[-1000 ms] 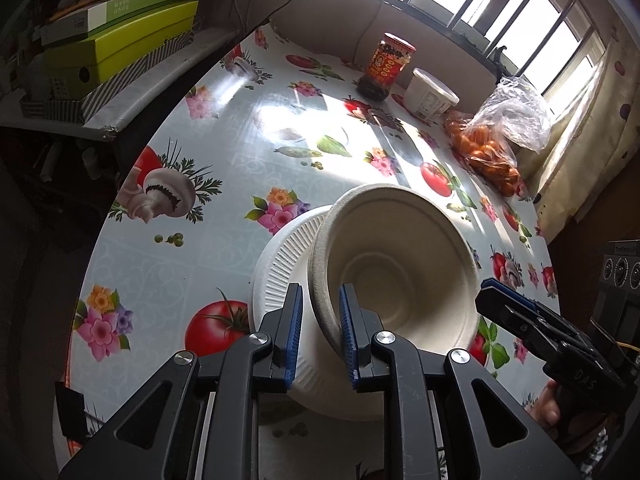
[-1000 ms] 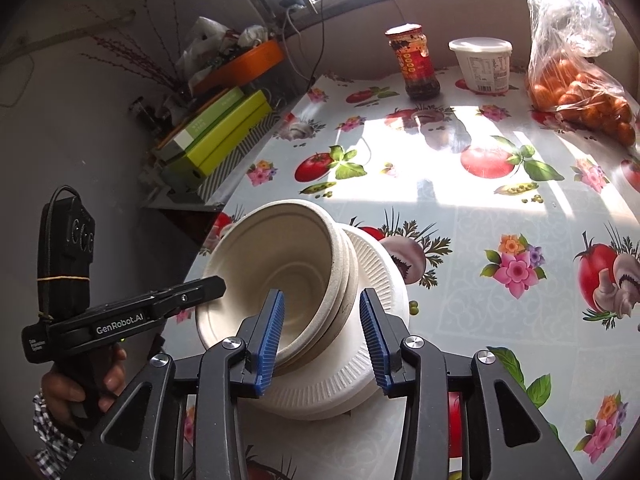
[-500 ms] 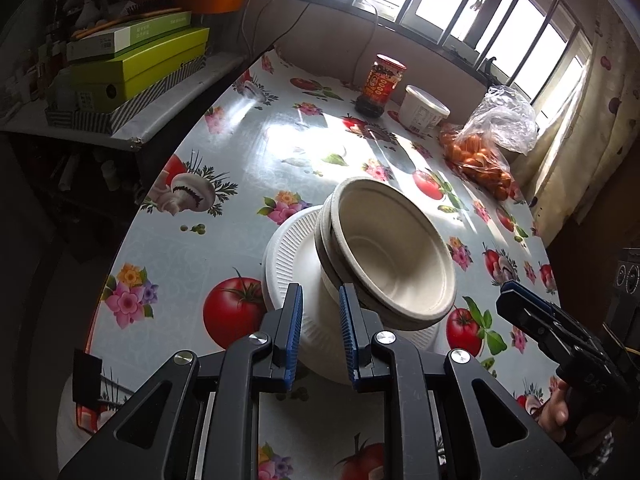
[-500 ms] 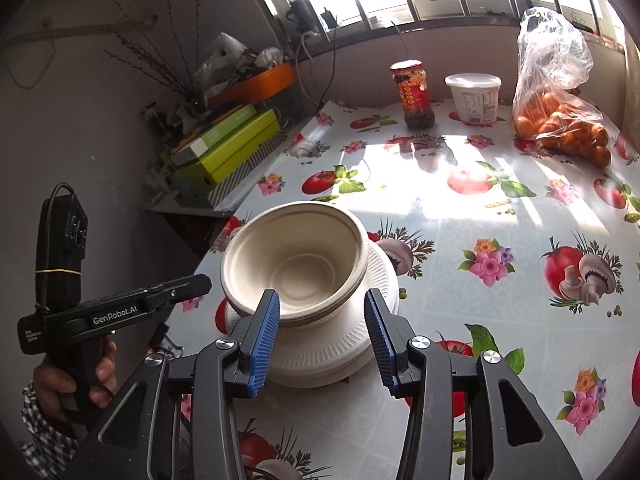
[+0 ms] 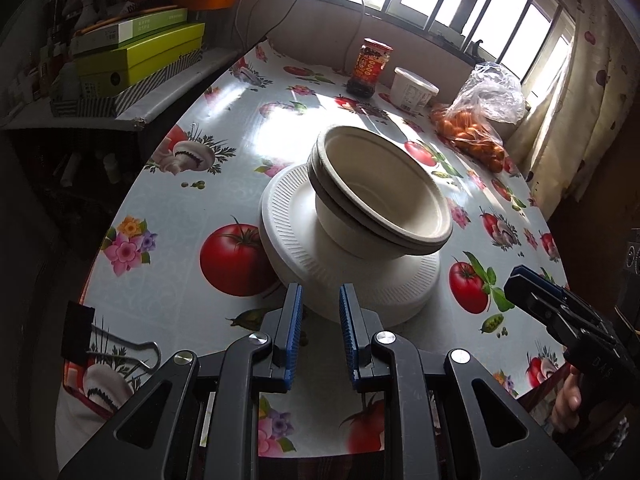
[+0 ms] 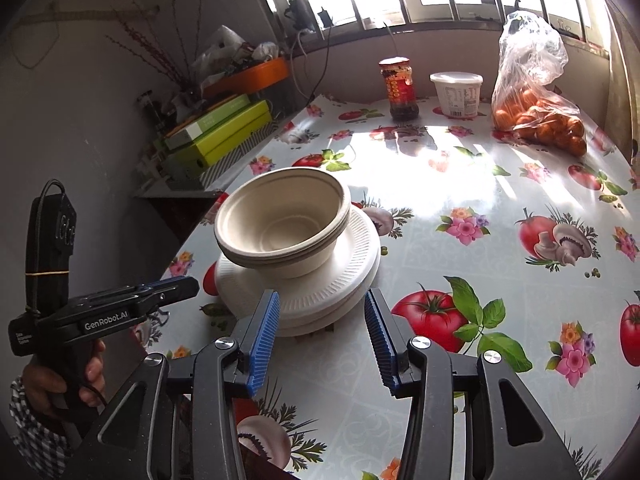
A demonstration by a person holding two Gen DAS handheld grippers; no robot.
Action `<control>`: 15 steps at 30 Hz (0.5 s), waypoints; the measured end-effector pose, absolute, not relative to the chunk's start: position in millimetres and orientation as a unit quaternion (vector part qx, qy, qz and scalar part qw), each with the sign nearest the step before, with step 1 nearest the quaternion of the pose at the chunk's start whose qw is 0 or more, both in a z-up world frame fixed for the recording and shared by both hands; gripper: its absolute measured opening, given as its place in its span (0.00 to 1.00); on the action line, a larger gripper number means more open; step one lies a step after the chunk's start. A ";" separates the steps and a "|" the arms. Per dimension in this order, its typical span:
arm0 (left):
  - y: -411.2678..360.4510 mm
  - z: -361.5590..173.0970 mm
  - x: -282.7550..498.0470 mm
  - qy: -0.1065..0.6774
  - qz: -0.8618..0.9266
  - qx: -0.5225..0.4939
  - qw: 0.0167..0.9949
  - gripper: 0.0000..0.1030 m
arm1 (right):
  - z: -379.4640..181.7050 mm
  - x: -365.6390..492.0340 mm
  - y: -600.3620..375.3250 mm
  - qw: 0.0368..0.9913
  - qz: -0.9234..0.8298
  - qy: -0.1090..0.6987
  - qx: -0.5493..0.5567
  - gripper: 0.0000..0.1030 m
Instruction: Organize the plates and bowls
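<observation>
A second ago the nested paper bowls (image 5: 380, 196) were tipped on edge with their rim between the pads of the left claw (image 5: 319, 312); now they sit upright on the stacked paper plates (image 5: 348, 276), and that claw has drawn back to the near rim of the plates, holding nothing. The right claw (image 6: 320, 312) has also pulled back from the stack, its jaws spread wider and empty

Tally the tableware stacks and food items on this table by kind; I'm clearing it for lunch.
Bowl stack: 1
Plate stack: 1
Sauce jar: 1
White tub: 1
Bag of oranges: 1
Total: 5
</observation>
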State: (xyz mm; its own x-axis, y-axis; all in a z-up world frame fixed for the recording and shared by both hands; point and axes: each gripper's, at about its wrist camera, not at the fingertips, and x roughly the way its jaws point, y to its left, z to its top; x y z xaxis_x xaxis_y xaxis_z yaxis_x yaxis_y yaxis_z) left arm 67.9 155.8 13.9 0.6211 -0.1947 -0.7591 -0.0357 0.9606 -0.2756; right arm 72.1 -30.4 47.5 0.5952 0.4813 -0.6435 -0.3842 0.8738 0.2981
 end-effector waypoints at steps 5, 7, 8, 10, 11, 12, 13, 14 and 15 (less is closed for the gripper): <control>150.2 -0.6 54.6 0.429 -0.030 -0.115 0.895 0.19 | 34.0 61.3 -29.2 0.893 0.232 0.382 0.051 0.45; 147.5 -5.9 50.3 0.428 -0.022 -0.105 0.897 0.19 | 28.6 57.8 -26.9 0.895 0.224 0.384 0.038 0.46; 147.0 -9.2 48.8 0.430 -0.022 -0.105 0.896 0.19 | 26.3 55.9 -26.3 0.895 0.223 0.384 0.035 0.48; 145.6 -14.6 45.7 0.432 -0.020 -0.103 0.896 0.19 | 21.5 53.0 -25.7 0.894 0.222 0.387 0.032 0.48; 143.9 -16.7 44.0 0.432 -0.015 -0.097 0.897 0.19 | 19.4 51.4 -25.0 0.895 0.220 0.387 0.028 0.48; 142.5 -19.0 42.7 0.431 -0.012 -0.092 0.898 0.19 | 17.4 50.6 -23.9 0.896 0.217 0.387 0.024 0.48; 141.3 -20.9 41.1 0.428 -0.006 -0.088 0.899 0.19 | 14.8 48.7 -23.2 0.897 0.213 0.388 0.018 0.49; 139.5 -22.6 40.0 0.426 0.001 -0.080 0.901 0.19 | 12.1 47.1 -22.4 0.898 0.210 0.388 0.012 0.49; 137.7 -24.5 39.6 0.424 0.003 -0.073 0.903 0.19 | 9.4 46.0 -21.5 0.898 0.206 0.389 0.007 0.49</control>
